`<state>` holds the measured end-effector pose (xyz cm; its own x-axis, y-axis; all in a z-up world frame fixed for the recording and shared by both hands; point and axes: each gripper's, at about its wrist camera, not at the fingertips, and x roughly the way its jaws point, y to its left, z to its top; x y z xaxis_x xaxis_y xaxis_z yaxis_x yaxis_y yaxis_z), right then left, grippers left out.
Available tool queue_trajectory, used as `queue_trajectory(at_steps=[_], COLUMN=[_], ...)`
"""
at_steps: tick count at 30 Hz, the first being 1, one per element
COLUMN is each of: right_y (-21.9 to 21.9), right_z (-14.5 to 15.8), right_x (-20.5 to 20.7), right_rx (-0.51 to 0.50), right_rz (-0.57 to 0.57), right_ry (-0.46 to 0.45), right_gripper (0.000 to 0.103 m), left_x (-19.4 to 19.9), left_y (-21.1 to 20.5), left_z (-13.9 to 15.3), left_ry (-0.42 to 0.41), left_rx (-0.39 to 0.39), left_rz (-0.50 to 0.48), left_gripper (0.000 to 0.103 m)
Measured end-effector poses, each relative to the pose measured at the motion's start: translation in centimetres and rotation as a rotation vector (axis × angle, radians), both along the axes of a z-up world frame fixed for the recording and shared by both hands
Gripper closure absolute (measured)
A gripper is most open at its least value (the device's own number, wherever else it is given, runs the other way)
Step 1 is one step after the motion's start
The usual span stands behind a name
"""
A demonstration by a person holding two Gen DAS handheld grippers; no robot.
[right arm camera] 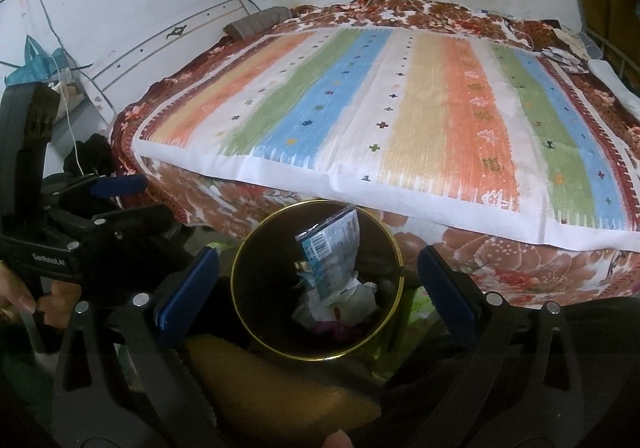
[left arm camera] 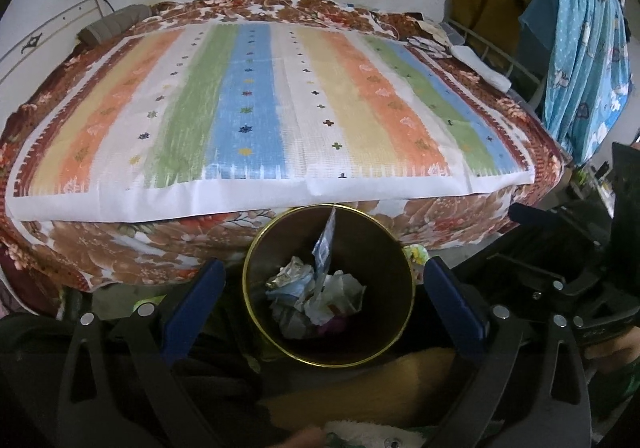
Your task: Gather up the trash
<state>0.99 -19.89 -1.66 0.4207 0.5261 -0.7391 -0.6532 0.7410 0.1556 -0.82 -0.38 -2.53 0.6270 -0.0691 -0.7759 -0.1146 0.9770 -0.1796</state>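
Standing wide apart with nothing between them, 2 grippers, left and right, hang over the bin. Its light, crinkly wrapper would pinch easily at its top edge.

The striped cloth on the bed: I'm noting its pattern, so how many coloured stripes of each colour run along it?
On the striped cloth:
Yellow stripes: 2
Orange stripes: 2
Green stripes: 2
Blue stripes: 2
Total: 8 coloured stripes, with white bands between them.
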Motion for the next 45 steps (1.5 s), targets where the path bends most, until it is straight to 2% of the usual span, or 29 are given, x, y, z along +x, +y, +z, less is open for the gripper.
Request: queue_trajectory(at_steps=[45], right_y=[0.06], right_z=[-0.22], right_x=[-0.02], right_rx=[0.004], right_rz=[0.008], right_ry=[0.006], right_gripper=[0.009], left_x=[-0.21], left_y=[0.16], left_z=[0.1], left_ry=[-0.003], left_rx=[-0.004], left_rz=[0.001], left_gripper=[0.006])
